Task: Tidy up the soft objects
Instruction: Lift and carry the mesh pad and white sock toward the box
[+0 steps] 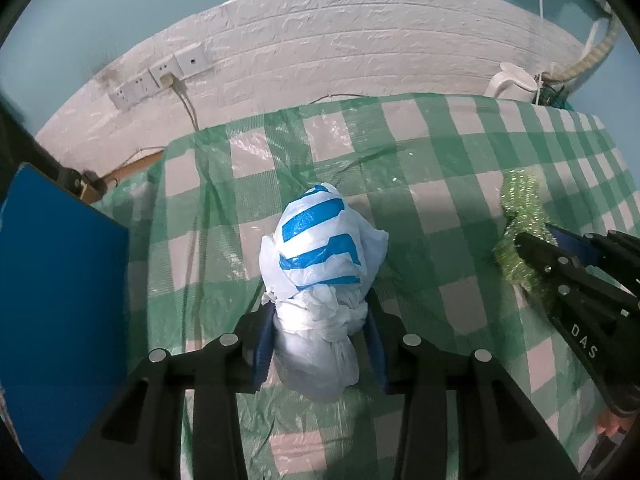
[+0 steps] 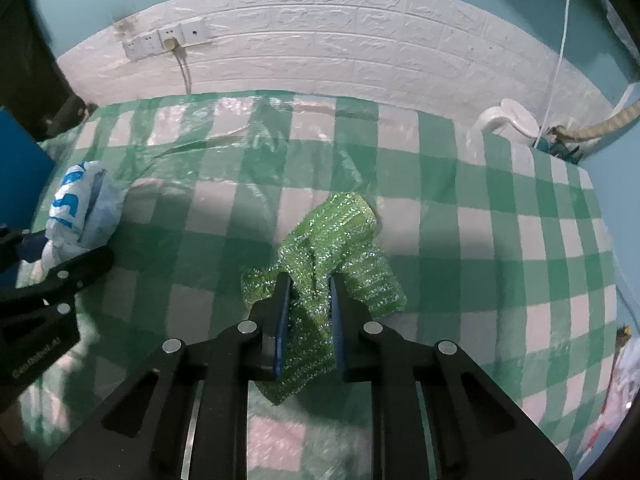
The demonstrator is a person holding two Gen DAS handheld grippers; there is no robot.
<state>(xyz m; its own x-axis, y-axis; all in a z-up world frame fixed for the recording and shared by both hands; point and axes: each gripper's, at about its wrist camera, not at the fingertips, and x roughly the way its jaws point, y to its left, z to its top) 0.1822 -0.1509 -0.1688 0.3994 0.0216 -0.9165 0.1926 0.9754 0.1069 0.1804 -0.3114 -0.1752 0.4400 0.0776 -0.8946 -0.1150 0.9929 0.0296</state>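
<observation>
A knotted white plastic bag with blue stripes [image 1: 320, 264] lies on the green-and-white checked tablecloth [image 1: 460, 148]. My left gripper [image 1: 320, 316] is shut on its tied lower end. The bag also shows at the left of the right wrist view [image 2: 80, 208], held by the left gripper [image 2: 48, 264]. A green bubble-wrap piece [image 2: 336, 232] lies mid-table. My right gripper [image 2: 310, 284] is shut on its crumpled near end. In the left wrist view the bubble wrap [image 1: 520, 216] sits at the right, with the right gripper [image 1: 532, 248] on it.
A blue box [image 1: 60, 300] stands at the table's left edge. A white kettle [image 2: 508, 120] stands at the back right corner. A white brick-pattern wall [image 2: 320, 40] with sockets and a cable [image 2: 184, 68] runs behind the table.
</observation>
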